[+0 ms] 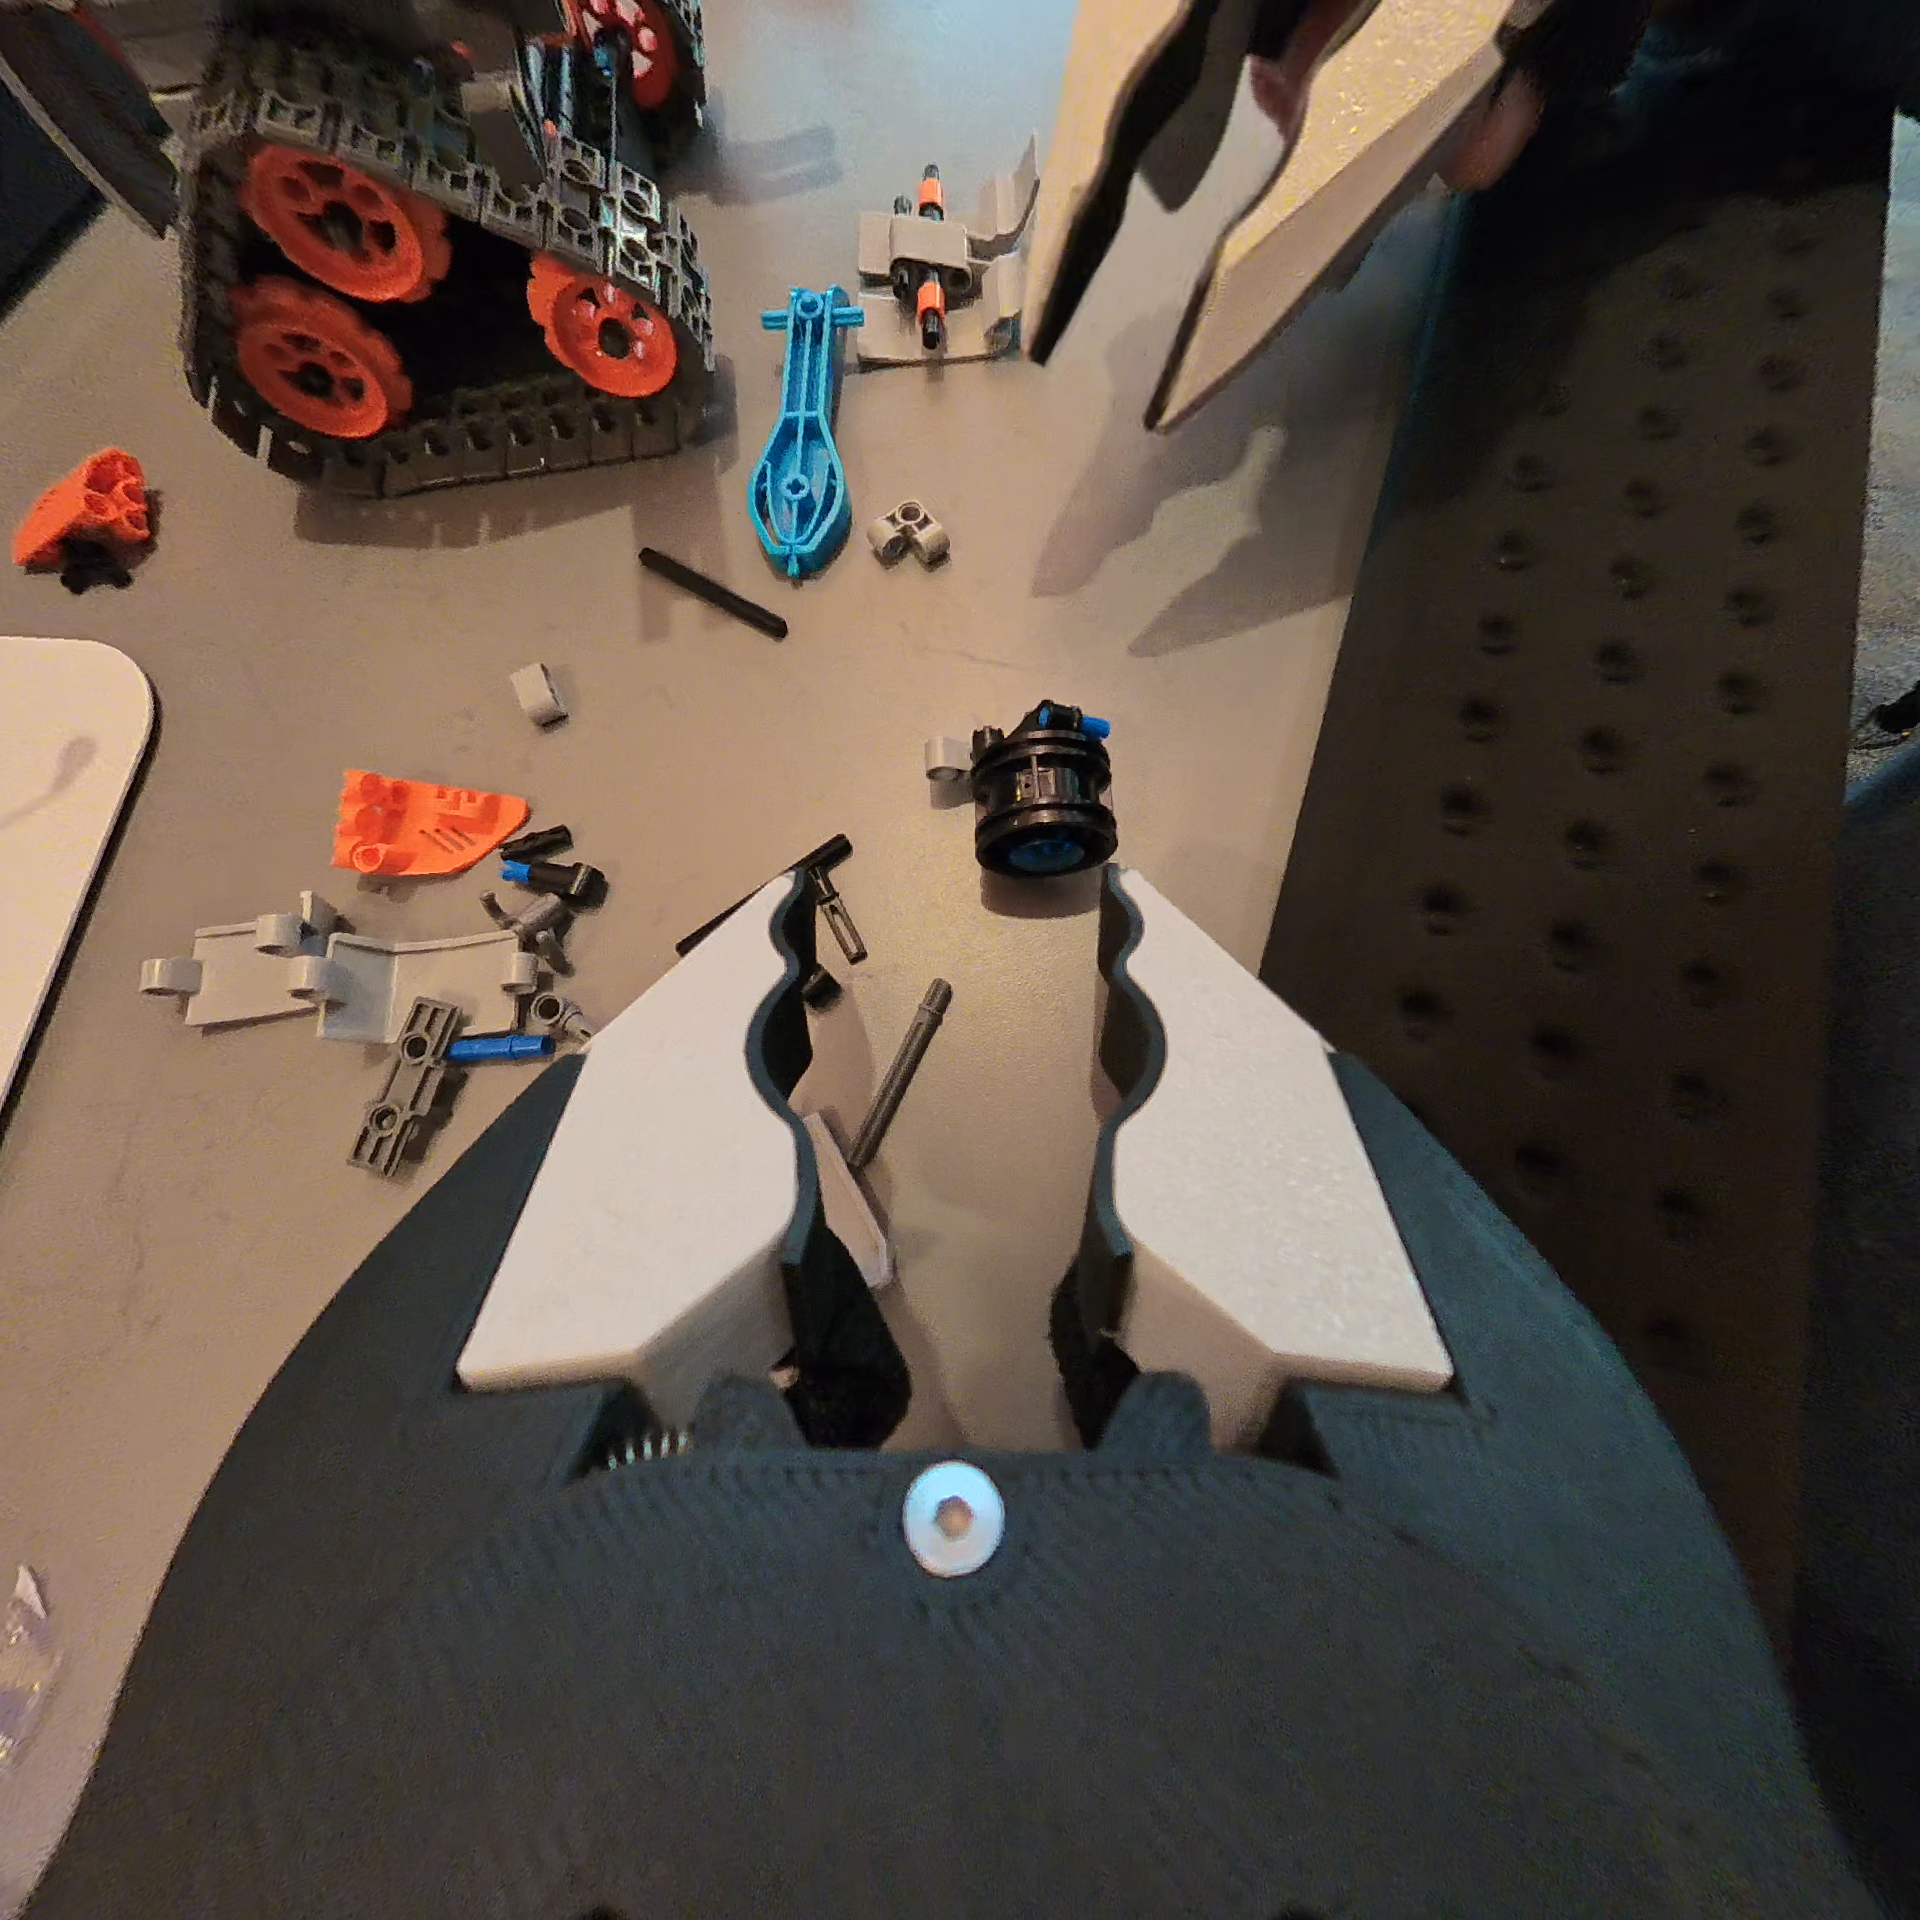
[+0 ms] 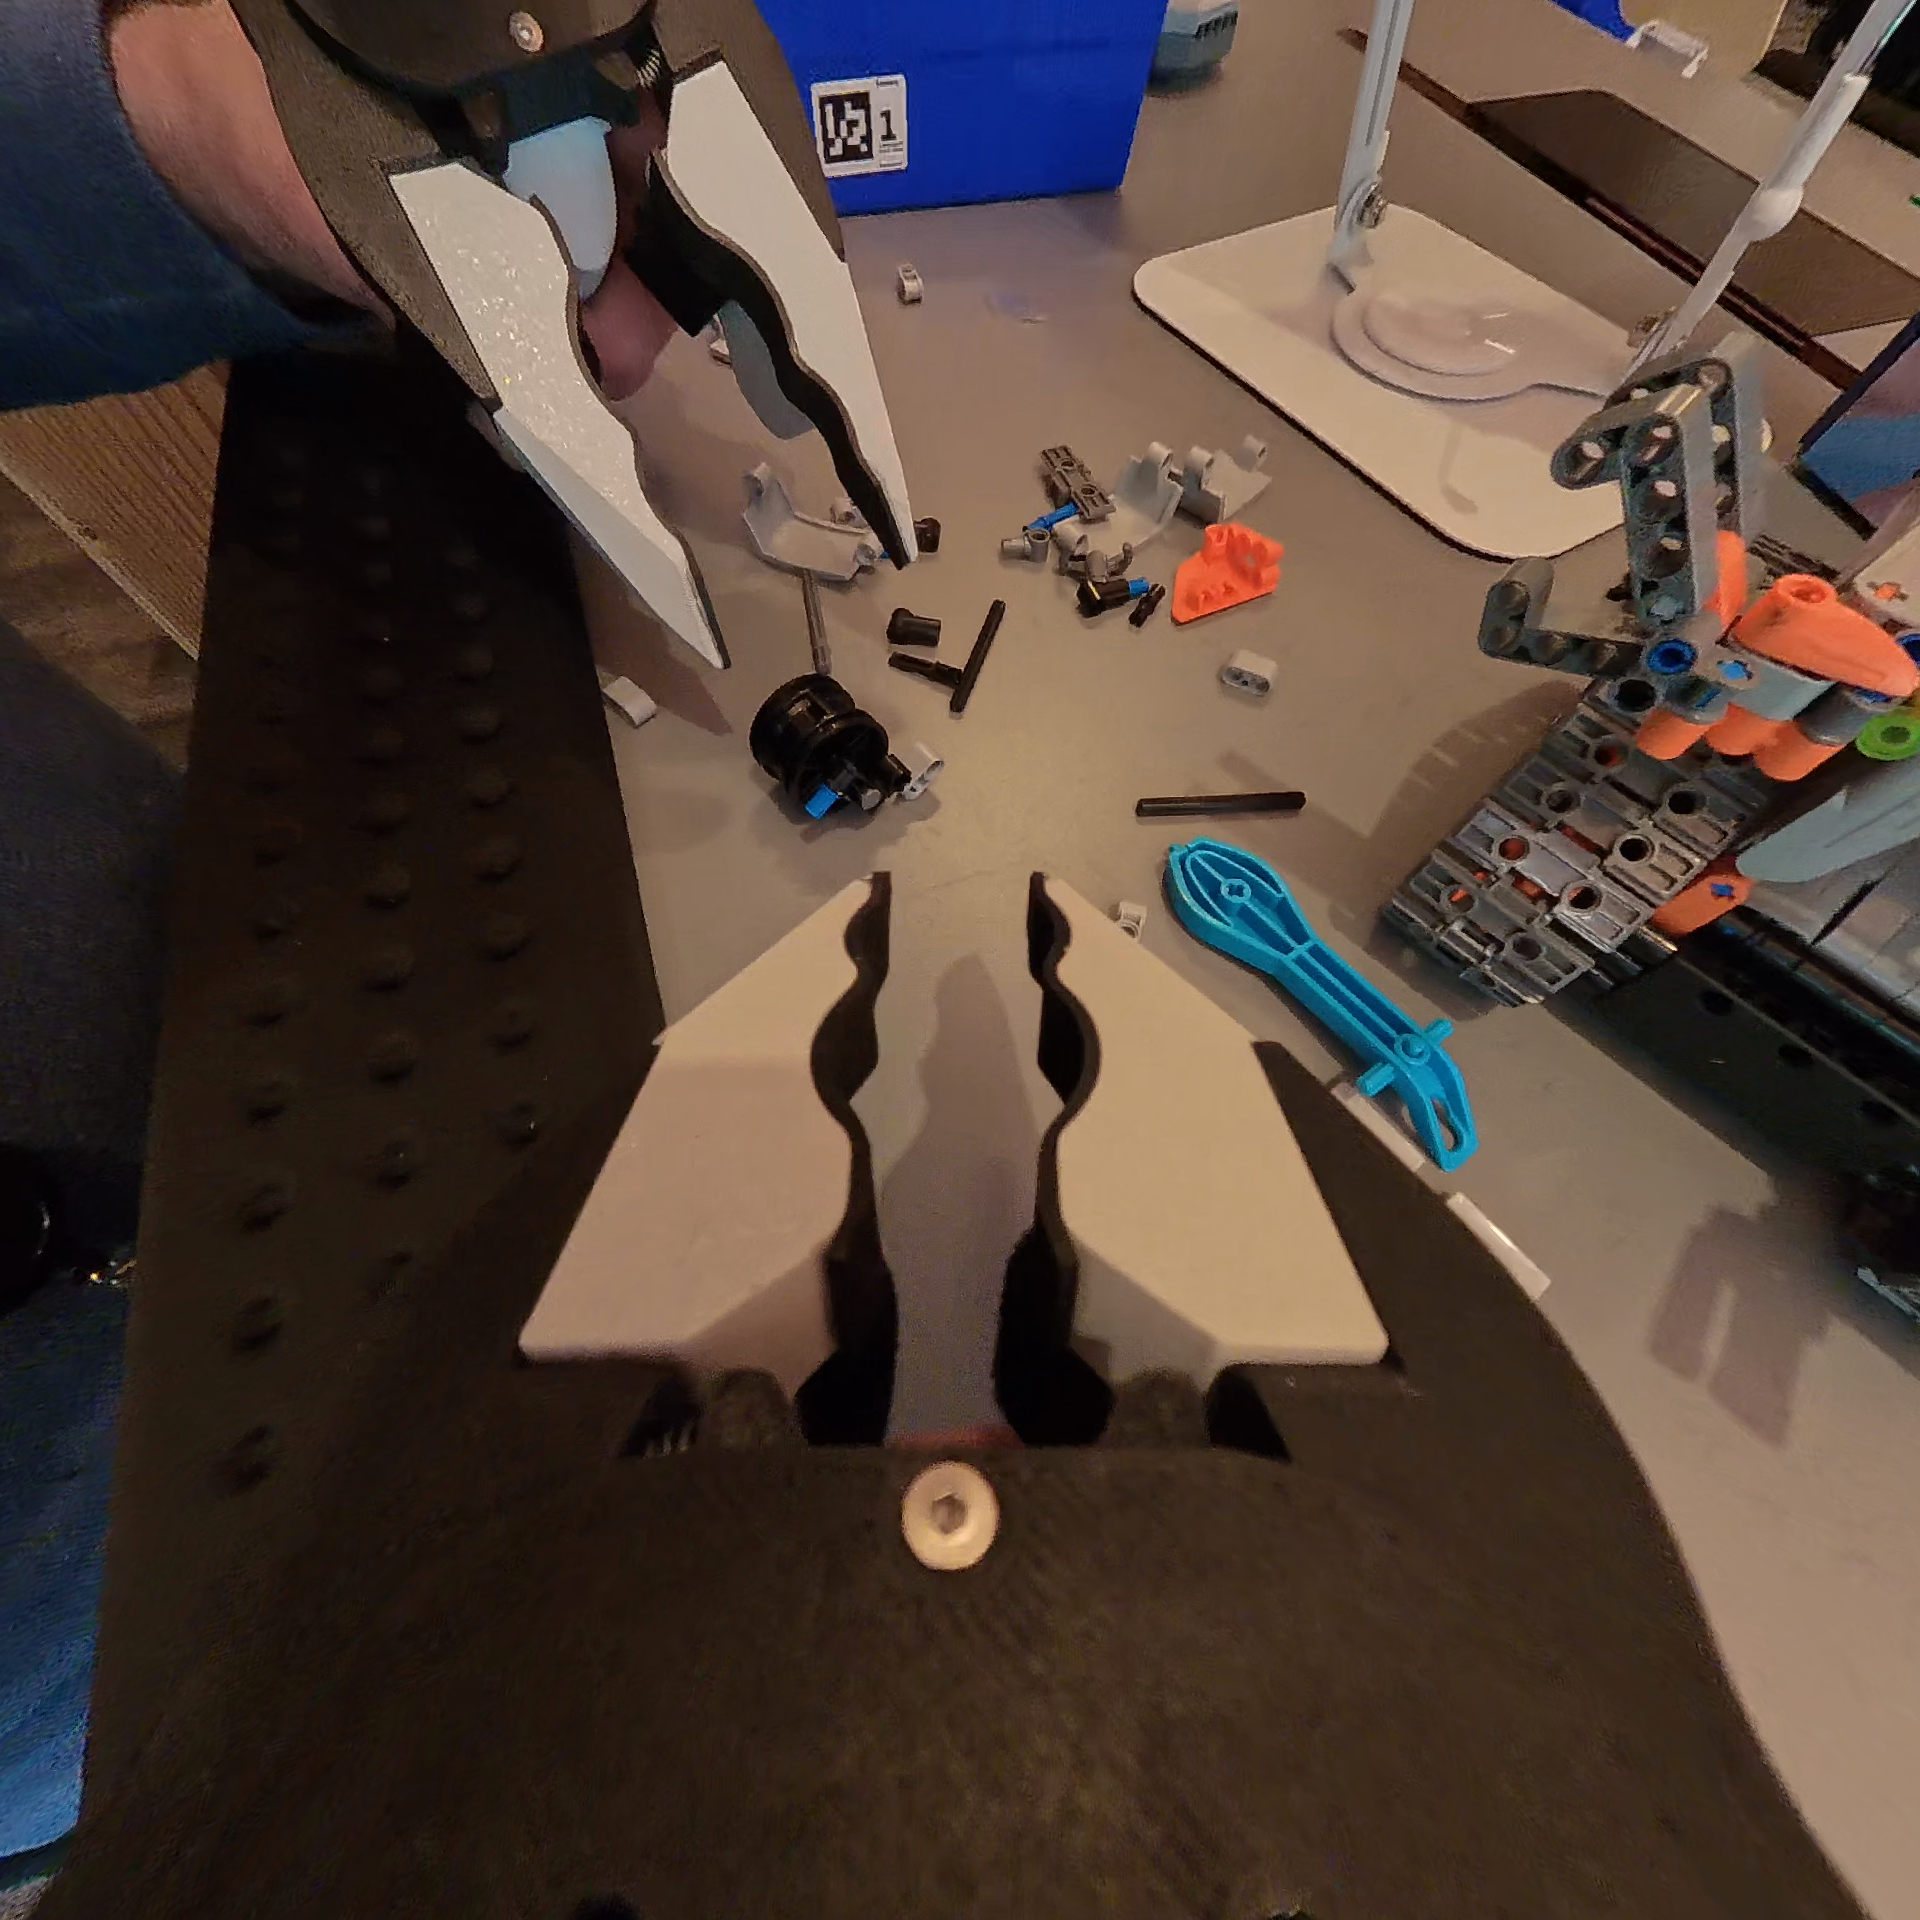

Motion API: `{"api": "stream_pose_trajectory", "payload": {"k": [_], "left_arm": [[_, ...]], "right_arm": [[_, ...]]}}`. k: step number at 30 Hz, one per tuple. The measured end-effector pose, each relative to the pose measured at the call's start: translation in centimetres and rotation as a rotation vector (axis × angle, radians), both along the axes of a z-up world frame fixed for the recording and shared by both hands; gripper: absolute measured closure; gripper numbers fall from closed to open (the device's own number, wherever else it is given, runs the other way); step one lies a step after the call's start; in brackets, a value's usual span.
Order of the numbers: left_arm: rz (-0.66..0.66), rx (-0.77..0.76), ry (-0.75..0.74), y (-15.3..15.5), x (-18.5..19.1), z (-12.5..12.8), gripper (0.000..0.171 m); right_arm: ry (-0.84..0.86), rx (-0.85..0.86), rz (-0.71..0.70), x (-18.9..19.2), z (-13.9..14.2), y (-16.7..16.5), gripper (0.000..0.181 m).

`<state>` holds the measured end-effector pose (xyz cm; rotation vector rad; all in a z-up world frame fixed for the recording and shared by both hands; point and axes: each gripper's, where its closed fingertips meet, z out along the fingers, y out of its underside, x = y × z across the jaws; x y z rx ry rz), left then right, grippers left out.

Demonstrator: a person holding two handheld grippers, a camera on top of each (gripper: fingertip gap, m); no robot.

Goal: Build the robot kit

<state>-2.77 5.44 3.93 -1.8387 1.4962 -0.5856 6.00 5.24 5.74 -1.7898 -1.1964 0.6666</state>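
Note:
My left gripper (image 1: 956, 883) is open just above the grey table (image 1: 1039, 623). A thin dark grey axle (image 1: 902, 1070) lies on the table between its fingers, apart from both. A black wheel hub (image 1: 1044, 795) with blue pins lies just beyond its right fingertip. My right gripper (image 2: 958, 883) is open by a narrow gap and empty, hovering over bare table short of the hub (image 2: 821, 753). A blue lever tool (image 2: 1309, 987) lies to its right. Each gripper shows in the other's view, the right one (image 1: 1101, 390) and the left one (image 2: 810, 603).
A tracked model with orange wheels (image 1: 447, 260) stands far left, also in the right wrist view (image 2: 1662, 779). Loose grey panels (image 1: 322, 977), an orange panel (image 1: 421, 821), a black axle (image 1: 712, 608) and small pins are scattered. A white stand base (image 2: 1351, 353), a blue box (image 2: 966, 94), a dark perforated strip (image 1: 1558, 831).

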Motion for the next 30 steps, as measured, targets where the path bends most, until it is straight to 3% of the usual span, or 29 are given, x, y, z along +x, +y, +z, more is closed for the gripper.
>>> {"api": "stream_pose_trajectory", "payload": {"k": [3,5,11,14,17,25,27,30], "left_arm": [[0.0,0.01,0.009,-0.1,0.0,-0.1,0.117],[0.005,-0.005,-0.001,-0.2,0.2,-0.2,0.115],[-0.009,-0.058,0.031,-1.0,0.5,-1.1,0.115],[-0.004,-0.089,0.007,-1.2,0.8,-0.9,0.116],[-0.01,-0.105,0.003,-1.3,1.6,-0.9,0.116],[-0.031,-0.143,0.056,-1.7,3.3,-2.4,0.129],[-0.04,-0.126,0.072,-1.8,3.4,-2.7,0.14],[-0.041,-0.117,0.067,-1.8,3.4,-2.7,0.14]], "right_arm": [[-0.01,0.054,0.025,-0.2,0.2,-0.2,0.142],[-0.038,0.091,0.061,-0.3,0.1,-0.7,0.181],[-0.118,0.056,0.004,0.5,-0.8,0.4,0.181],[-0.138,0.002,-0.022,0.9,-1.4,1.0,0.163],[-0.16,-0.032,-0.054,1.1,-1.9,1.9,0.158],[-0.293,-0.108,-0.075,0.4,-4.1,3.9,0.157],[-0.315,-0.109,-0.063,0.1,-4.5,4.0,0.165],[-0.338,-0.092,-0.041,-0.1,-4.8,4.0,0.168]]}}
